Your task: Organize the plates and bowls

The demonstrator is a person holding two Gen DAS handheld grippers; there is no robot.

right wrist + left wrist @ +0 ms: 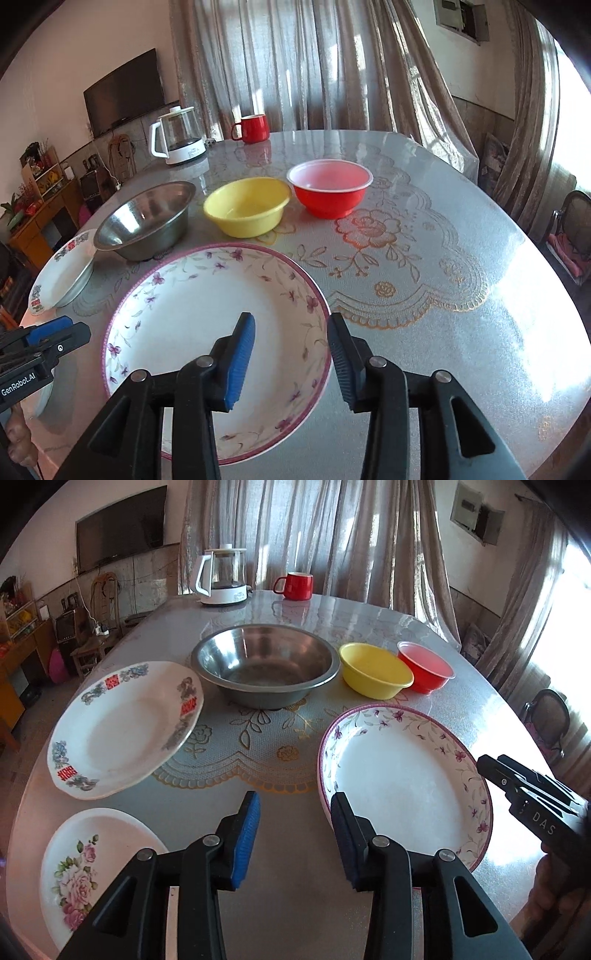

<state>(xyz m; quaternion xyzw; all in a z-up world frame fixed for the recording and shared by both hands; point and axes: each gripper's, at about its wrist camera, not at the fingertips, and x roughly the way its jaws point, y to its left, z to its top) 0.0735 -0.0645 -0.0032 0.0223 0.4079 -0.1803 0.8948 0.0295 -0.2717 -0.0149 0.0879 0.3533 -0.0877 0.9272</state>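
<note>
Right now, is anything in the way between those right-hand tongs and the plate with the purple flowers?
Nothing visible. The right tongs are open and straddle the near right rim of the purple-flowered plate, with no object between. The yellow bowl and steel bowl sit beyond the plate, out of the path.

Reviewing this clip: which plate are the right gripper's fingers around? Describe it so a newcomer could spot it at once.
Start at the steel bowl in the middle of the table; the plate lies just in front of it, nearest the right gripper, whose open fingers straddle its rim. Unlike the other plates, it has a pink-purple edge band and small purple flowers on vines.
</note>
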